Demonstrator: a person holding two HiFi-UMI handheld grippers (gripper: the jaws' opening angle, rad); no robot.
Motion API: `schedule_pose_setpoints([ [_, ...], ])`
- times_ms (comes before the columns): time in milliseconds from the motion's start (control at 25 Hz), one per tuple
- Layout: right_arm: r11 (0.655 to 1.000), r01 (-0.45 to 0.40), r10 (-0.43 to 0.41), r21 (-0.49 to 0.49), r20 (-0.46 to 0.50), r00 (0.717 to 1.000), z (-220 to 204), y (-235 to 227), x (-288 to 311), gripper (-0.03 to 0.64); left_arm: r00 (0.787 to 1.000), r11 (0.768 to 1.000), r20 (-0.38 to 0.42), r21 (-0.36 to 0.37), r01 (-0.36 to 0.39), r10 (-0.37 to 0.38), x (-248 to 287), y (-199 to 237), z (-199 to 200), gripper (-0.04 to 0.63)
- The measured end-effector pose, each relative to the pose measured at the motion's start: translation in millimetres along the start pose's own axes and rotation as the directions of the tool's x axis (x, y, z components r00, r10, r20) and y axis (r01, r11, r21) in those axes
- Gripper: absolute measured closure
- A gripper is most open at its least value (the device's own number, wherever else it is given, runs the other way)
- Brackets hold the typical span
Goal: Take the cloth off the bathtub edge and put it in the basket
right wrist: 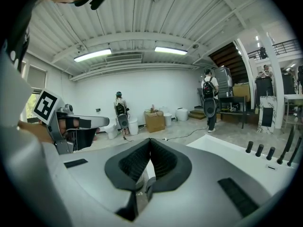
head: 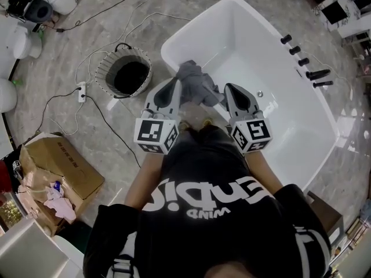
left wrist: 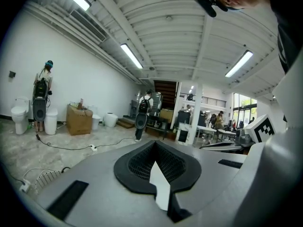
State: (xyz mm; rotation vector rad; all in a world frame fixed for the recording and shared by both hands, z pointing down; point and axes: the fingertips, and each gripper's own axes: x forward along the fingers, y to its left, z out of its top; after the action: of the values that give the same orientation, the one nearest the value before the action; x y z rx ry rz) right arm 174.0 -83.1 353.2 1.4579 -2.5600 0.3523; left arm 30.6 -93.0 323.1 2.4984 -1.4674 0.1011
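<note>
Here the grey cloth (head: 195,83) lies bunched over the near rim of the white bathtub (head: 249,42), part of it hanging into the tub. The left gripper (head: 174,86) points at the cloth's left side and the right gripper (head: 229,88) sits just right of it; whether either tip touches the fabric cannot be told. Each gripper's own view shows its black ribbed pads (left wrist: 137,167) meeting at the tips, with nothing between them, and the right gripper's pads (right wrist: 130,163) stand the same way. The round wire basket (head: 104,68), dark inside, stands on the marble floor (head: 69,45) left of the tub, well apart from the cloth. Black tap fittings (head: 302,61) line the tub's far right rim. A cardboard box (head: 58,169) sits near left.
</note>
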Motion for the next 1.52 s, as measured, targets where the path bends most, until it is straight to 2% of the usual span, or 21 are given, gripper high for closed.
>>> schedule_pose_setpoints([
  [240,1.000,-0.011,0.012,0.022,-0.010,1.000,-3,-16,9,0.603,1.000,1.000,-0.007,-0.017,-0.011,0.011,15,1,0,0.581],
  [520,0.999,-0.041,0.042,0.023,-0.038,0.998,-22,-30,30,0.603,0.998,1.000,-0.059,-0.019,-0.009,0.008,40,8,-24,0.581],
  [720,0.999,-0.043,0.045,0.028,-0.079,0.996,-54,-42,47,0.603,0.995,0.999,-0.097,-0.039,0.000,-0.004,63,16,-57,0.582],
  [960,1.000,-0.023,0.024,0.008,-0.102,0.994,-105,-55,65,0.603,0.995,0.995,-0.096,-0.097,0.008,-0.017,89,31,-116,0.581],
  [1120,1.000,-0.005,0.009,0.031,-0.120,0.993,-131,-60,72,0.603,0.995,0.991,-0.095,-0.135,0.019,-0.032,102,34,-143,0.581],
  [1200,0.999,0.001,0.005,0.041,-0.126,0.992,-136,-60,73,0.603,0.994,0.988,-0.099,-0.152,0.027,-0.043,104,32,-150,0.581],
  [1520,0.999,0.005,0.001,0.050,-0.121,0.993,-127,-55,63,0.603,0.987,0.987,-0.130,-0.139,0.076,-0.094,99,20,-151,0.581],
])
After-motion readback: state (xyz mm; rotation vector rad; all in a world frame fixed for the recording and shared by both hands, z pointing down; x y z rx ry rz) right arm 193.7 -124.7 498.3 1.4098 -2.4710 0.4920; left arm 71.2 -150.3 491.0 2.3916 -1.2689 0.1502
